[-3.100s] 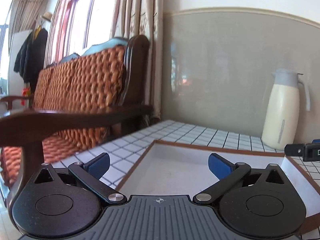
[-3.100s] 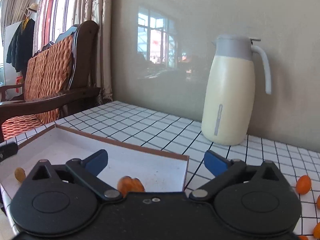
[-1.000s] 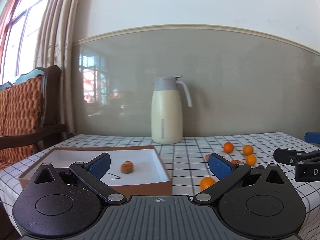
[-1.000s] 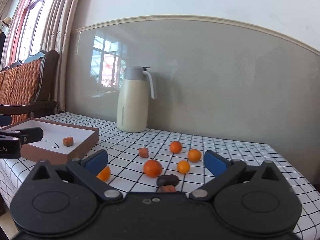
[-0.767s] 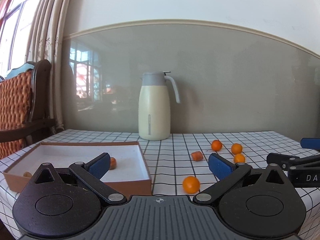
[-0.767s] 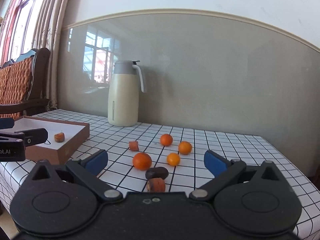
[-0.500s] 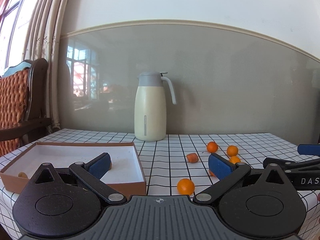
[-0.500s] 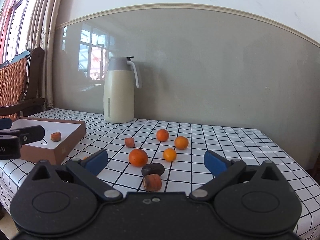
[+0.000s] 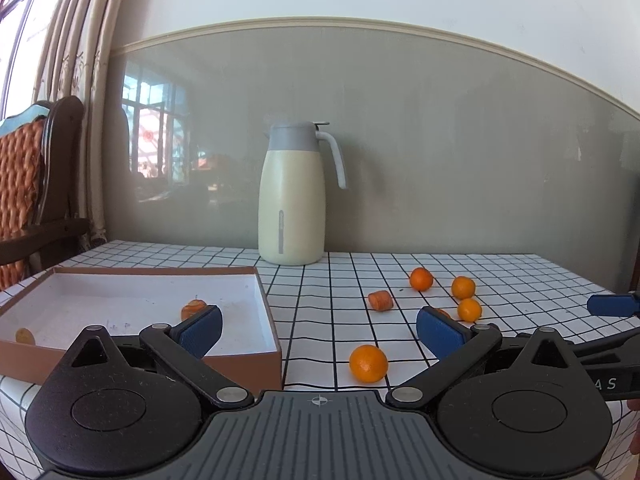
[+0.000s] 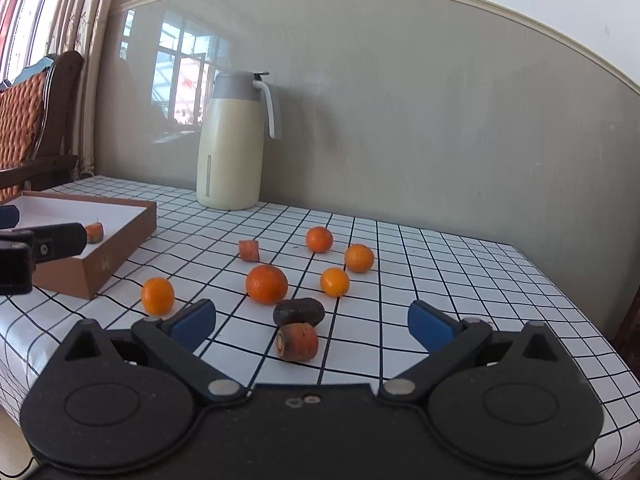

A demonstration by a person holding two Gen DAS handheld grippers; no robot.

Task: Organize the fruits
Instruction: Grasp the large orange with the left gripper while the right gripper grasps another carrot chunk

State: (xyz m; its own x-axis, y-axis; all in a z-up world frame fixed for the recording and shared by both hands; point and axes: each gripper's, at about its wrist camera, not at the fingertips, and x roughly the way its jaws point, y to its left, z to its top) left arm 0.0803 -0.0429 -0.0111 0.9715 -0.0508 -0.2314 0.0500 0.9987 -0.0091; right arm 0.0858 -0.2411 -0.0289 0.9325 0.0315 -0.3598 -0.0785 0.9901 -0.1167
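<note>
Several small oranges lie loose on the checked tablecloth: one nearest the box (image 10: 157,295), a larger one (image 10: 266,283) and others behind (image 10: 359,257). A carrot stub (image 10: 297,341) and a dark fruit (image 10: 298,311) sit just ahead of my right gripper (image 10: 311,322), which is open and empty. Another carrot piece (image 10: 249,249) lies farther back. The brown box (image 9: 272,344) with a white inside holds a carrot piece (image 9: 193,308) and a small yellow piece (image 9: 24,336). My left gripper (image 9: 319,330) is open and empty, with an orange (image 9: 368,363) ahead between its fingers.
A cream jug with a grey lid (image 9: 291,196) stands at the back by the wall. A wooden chair with an orange cushion (image 9: 24,184) and curtains are at the left. The table's right edge (image 10: 580,312) drops off close by.
Both grippers have swung right from the box toward the scattered fruit and drawn closer to the table. Both stay open.
</note>
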